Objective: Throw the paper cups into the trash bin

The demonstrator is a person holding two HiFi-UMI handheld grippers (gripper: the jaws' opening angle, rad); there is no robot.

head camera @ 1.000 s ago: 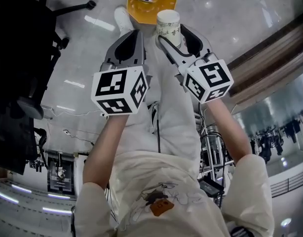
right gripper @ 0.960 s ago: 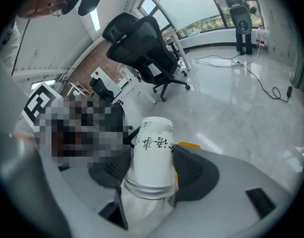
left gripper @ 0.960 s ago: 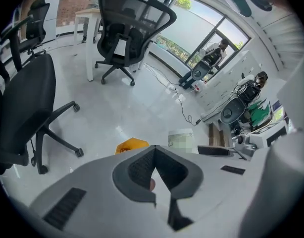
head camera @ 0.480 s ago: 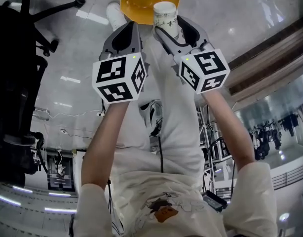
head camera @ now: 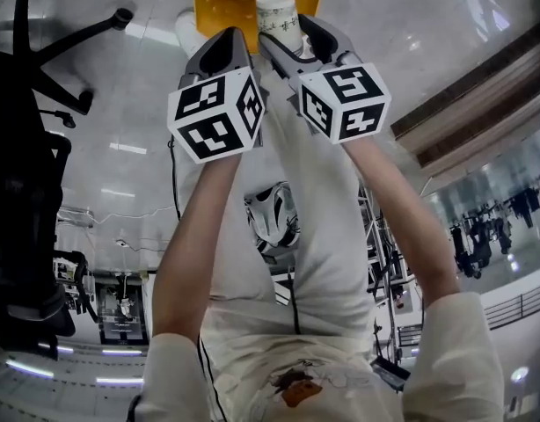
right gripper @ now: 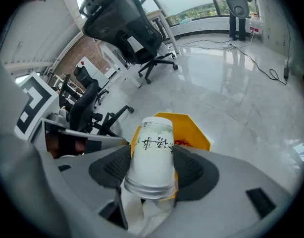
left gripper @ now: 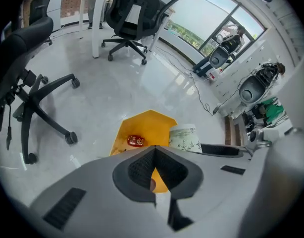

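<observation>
A white paper cup point(right gripper: 152, 155) with dark printed characters sits bottom-forward between the jaws of my right gripper point(right gripper: 153, 168), which is shut on it. In the head view the paper cup point(head camera: 279, 20) pokes out past the right gripper point(head camera: 292, 47), just over the rim of the orange trash bin point(head camera: 213, 7) on the floor. The orange trash bin point(left gripper: 144, 128) holds a small red item point(left gripper: 136, 141). My left gripper point(left gripper: 153, 165) is shut with nothing in it, beside the right one. The cup point(left gripper: 185, 138) shows at its right.
Black office chairs point(left gripper: 30, 83) stand on the glossy grey floor to the left, and another chair point(right gripper: 125, 24) further back. A cable point(right gripper: 263, 66) runs across the floor at the right. The person's legs and white shoe point(head camera: 191, 29) are below the grippers.
Both grippers have moved forward toward the orange bin, carrying the cup over its near rim. The bin has slid to the top edge of the head view.
</observation>
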